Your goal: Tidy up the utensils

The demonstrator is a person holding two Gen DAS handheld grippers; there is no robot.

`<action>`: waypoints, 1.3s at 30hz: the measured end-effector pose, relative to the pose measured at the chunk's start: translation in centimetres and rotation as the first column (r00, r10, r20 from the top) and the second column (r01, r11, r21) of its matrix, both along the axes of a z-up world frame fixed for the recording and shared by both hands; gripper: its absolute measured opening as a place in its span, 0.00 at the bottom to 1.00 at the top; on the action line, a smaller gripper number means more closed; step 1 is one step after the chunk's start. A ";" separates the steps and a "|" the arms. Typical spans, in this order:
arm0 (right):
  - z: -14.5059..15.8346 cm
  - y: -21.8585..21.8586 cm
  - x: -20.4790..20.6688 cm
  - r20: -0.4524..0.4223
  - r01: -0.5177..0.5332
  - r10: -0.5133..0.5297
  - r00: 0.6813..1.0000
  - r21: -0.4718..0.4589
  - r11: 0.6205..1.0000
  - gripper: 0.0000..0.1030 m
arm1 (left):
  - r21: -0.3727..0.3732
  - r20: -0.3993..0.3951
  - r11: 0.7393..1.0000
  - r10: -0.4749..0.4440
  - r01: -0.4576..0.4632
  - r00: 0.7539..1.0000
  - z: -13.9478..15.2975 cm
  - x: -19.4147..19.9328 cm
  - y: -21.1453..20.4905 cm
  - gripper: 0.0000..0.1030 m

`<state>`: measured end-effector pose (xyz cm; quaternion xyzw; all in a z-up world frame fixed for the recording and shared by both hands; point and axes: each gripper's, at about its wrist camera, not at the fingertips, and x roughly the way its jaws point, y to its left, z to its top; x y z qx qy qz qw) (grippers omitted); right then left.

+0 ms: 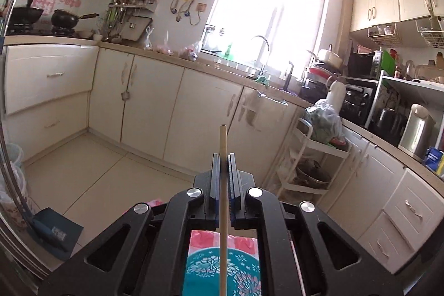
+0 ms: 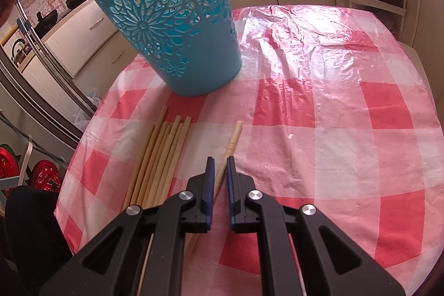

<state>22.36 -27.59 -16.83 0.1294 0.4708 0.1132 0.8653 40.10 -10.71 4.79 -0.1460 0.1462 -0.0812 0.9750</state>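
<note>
Chopstick [image 1: 222,185] between left hand-held gripper [image 1: 223,157] pads

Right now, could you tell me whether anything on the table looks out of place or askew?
One chopstick lies apart from the bundle of chopsticks, angled away beside the right gripper. The plastic tablecloth is wrinkled behind the blue basket. Nothing looks spilled or broken.

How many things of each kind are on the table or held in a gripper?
Blue basket: 1
Chopstick held in the left gripper: 1
Single chopstick by the right gripper: 1
Piled chopsticks: about 7, since they overlap
Total: about 10
</note>
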 end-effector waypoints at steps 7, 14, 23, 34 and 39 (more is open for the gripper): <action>-0.1 -0.5 0.1 -0.008 0.004 -0.004 1.000 0.039 0.999 0.08 | 0.056 -0.106 0.995 0.084 -0.079 0.991 -5.8 1.9 -1.5 0.05; 0.1 -0.1 -0.1 0.003 -0.002 0.002 1.000 0.008 1.000 0.09 | 0.156 -0.297 0.987 0.080 -0.035 0.951 -10.7 0.4 0.4 0.30; 0.3 2.3 -0.2 0.024 -0.040 0.042 0.999 -0.078 0.996 0.30 | 0.264 -0.270 0.964 0.112 -0.038 0.956 -10.7 -9.8 7.9 0.87; 0.2 2.7 -0.5 0.015 0.027 -0.026 1.000 -0.070 0.997 0.34 | 0.181 -0.350 0.983 0.079 -0.016 0.934 -14.1 -16.1 16.0 0.93; 0.2 2.7 -0.9 0.020 0.057 -0.055 0.998 -0.119 0.991 0.22 | 0.175 -0.306 0.984 0.052 0.003 0.950 -14.2 -16.5 15.7 0.93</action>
